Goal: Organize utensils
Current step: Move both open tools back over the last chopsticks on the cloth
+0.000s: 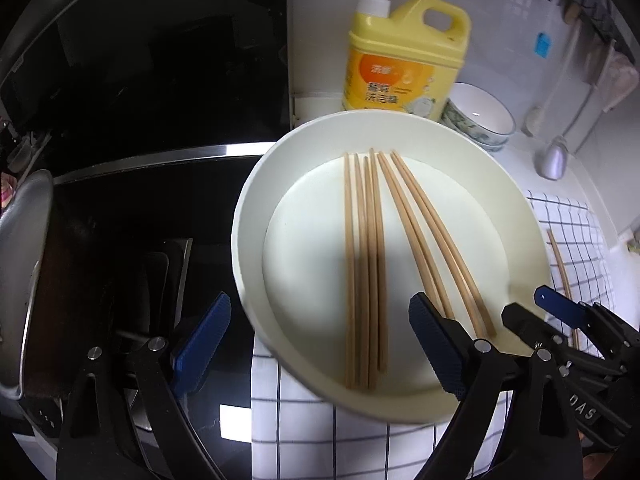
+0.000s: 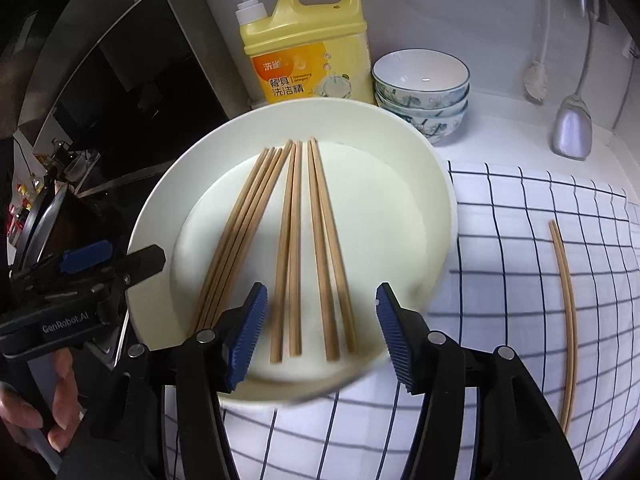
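Chopsticks (image 2: pixel 308 248) lie in plate (image 2: pixel 432 216) beyond both grippers' parted, empty fingers (image 2: pixel 246 336).

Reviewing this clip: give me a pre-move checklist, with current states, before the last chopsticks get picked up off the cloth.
1. Left gripper empty, open: ok.
2. Right gripper empty, open: ok.
3. Chopsticks in plate lie inside the rim: ok.
4. Loose pair on cloth unobstructed: ok.
5. Plate fully on the checked cloth: not ok, its left edge overhangs.
6. Stacked bowls clear of the path: ok.
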